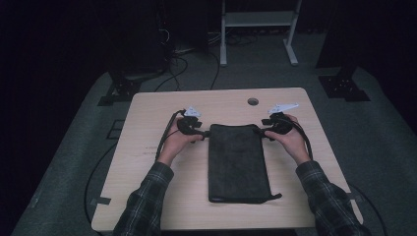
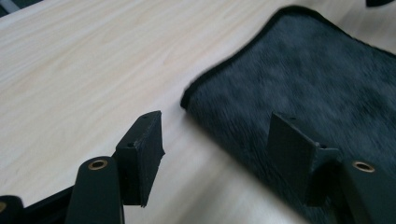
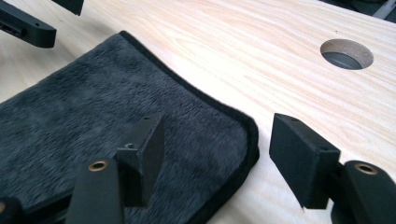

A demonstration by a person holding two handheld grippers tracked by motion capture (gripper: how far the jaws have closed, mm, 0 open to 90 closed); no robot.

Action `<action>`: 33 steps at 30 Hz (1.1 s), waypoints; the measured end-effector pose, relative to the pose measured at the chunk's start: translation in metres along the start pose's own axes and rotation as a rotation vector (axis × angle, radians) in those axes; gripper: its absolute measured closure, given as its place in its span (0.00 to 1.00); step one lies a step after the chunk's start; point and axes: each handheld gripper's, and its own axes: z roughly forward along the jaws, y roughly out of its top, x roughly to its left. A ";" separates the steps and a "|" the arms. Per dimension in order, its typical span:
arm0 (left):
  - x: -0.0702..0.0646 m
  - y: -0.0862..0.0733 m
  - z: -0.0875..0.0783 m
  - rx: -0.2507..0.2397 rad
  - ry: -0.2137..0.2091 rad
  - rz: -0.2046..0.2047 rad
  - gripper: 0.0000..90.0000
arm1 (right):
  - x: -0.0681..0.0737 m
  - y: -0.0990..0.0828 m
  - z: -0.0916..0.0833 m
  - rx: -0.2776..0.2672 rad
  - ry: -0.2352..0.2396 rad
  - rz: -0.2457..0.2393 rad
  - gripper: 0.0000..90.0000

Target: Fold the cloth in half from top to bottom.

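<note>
I have the folded dark towel (image 1: 238, 162) lying flat mid-tabletop (image 1: 147, 162), with the left hand-held gripper (image 1: 200, 132) and right hand-held gripper (image 1: 263, 132) at its far corners, jaws apart, nothing clamped. I'd straddle each bound edge squarely before closing. The gripper views show each corner between open jaws; the high view shows the towel's full length.

Folded towel (image 1: 238, 162) on table (image 1: 147, 167), tongs at its far corners, left (image 1: 199, 132), right (image 1: 266, 132)
</note>
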 end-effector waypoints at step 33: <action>0.003 0.009 0.046 0.158 -0.070 -0.006 0.81 | -0.014 -0.013 0.044 0.070 0.032 -0.032 0.67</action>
